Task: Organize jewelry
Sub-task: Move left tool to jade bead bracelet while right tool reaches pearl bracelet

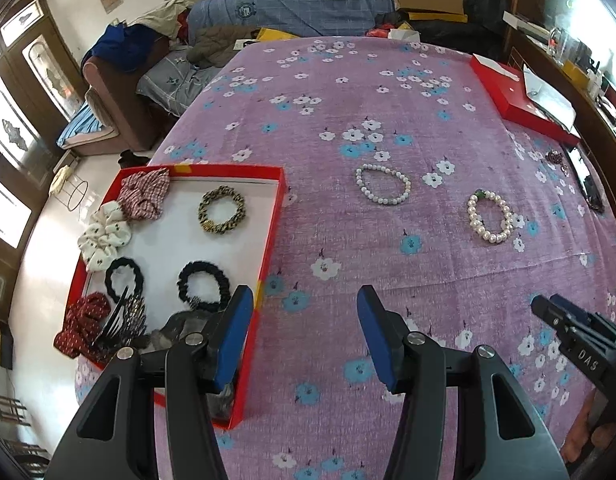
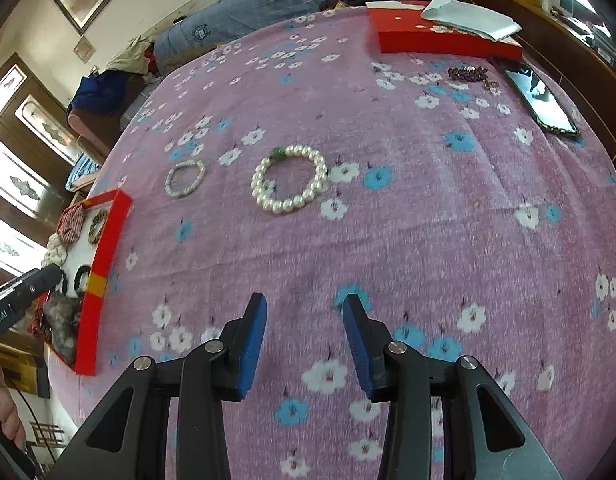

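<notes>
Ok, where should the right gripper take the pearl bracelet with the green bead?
Probably from above, pinching across the near arc of the pearl bracelet, opposite its green bead. It lies flat as an open ring on the cloth, so one finger can drop inside.

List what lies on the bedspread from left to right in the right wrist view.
Red tray → small grey-white bead bracelet → large pearl bracelet with green bead → red box lid → dark beaded jewelry → phone.
</notes>
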Demonstrator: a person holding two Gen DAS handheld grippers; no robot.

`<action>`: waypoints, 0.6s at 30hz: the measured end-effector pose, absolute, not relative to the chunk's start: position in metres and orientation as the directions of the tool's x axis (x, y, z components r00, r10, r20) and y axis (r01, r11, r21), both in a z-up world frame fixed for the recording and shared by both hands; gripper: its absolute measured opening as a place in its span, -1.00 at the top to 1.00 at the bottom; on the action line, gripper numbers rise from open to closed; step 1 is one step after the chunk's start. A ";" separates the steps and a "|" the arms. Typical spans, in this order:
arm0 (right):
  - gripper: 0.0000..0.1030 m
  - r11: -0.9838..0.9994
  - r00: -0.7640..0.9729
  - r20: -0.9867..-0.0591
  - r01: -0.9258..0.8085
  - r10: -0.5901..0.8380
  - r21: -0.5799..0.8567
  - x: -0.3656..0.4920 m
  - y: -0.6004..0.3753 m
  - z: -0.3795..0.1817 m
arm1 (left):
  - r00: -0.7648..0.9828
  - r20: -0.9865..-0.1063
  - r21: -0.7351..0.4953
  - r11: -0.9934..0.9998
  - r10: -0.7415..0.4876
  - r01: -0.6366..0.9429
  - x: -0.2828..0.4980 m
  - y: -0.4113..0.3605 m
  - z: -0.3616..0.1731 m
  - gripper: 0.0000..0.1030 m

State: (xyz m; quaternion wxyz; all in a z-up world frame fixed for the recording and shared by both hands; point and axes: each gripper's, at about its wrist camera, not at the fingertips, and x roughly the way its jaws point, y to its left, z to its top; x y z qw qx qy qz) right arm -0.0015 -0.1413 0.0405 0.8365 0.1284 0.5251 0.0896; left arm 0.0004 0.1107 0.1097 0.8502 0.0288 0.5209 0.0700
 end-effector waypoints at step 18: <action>0.08 0.965 0.453 -0.871 0.080 0.189 0.251 0.051 -0.147 0.041 | 0.402 -0.913 0.054 0.997 0.071 -0.053 0.121 0.138 0.057 -0.02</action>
